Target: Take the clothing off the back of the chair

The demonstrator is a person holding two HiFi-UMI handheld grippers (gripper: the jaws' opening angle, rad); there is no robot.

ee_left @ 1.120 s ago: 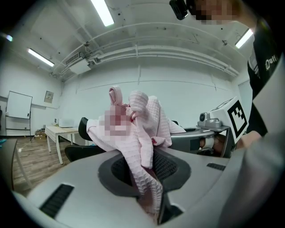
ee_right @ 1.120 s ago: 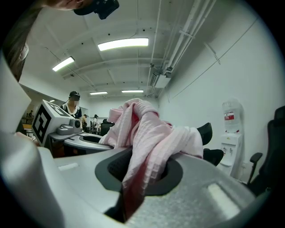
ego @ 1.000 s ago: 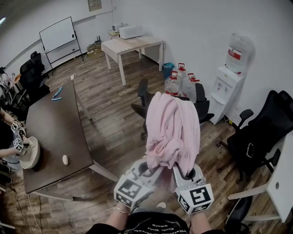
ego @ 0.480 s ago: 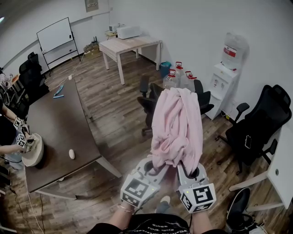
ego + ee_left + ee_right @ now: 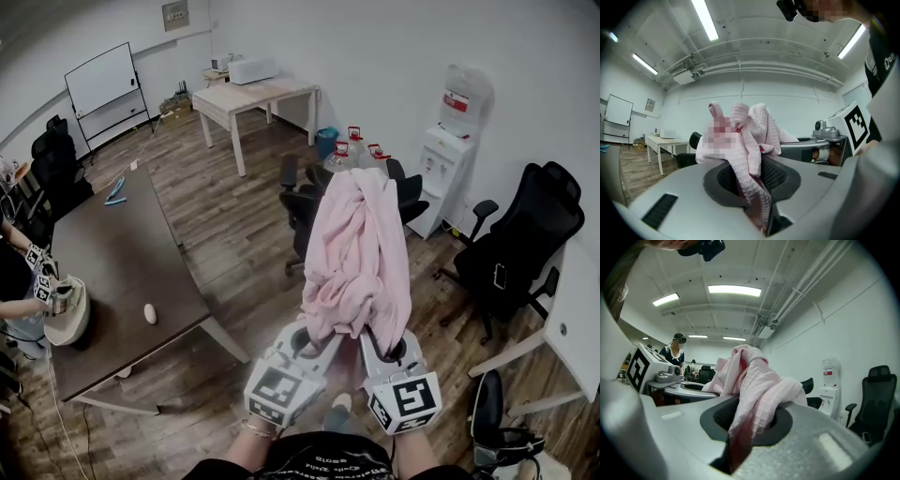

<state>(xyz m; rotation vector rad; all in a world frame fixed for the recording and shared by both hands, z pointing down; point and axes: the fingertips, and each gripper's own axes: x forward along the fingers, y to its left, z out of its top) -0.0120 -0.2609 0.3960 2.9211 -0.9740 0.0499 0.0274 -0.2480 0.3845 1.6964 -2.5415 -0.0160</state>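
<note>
A pink waffle-knit garment [image 5: 357, 253] hangs bunched in the air in front of me, held from below by both grippers. My left gripper [image 5: 314, 345] is shut on a fold of the pink cloth [image 5: 752, 180], and my right gripper [image 5: 373, 349] is shut on another fold [image 5: 747, 420]. Both grippers point level, side by side, close to my body. Behind the garment stands a black office chair [image 5: 302, 202] with a bare back; a second black chair [image 5: 405, 195] is partly hidden by the cloth.
A dark table [image 5: 112, 272] with a white mouse [image 5: 150, 313] lies at left, where another person's hand holds a gripper over a bowl [image 5: 66, 314]. Water bottles [image 5: 352, 150], a dispenser [image 5: 448, 164], a wooden desk [image 5: 248, 94] and more black chairs [image 5: 511, 244] stand around.
Both grippers have carried the pink garment across the room, away from the chair. The view has swung, so the table and chairs sit differently in the frame.
</note>
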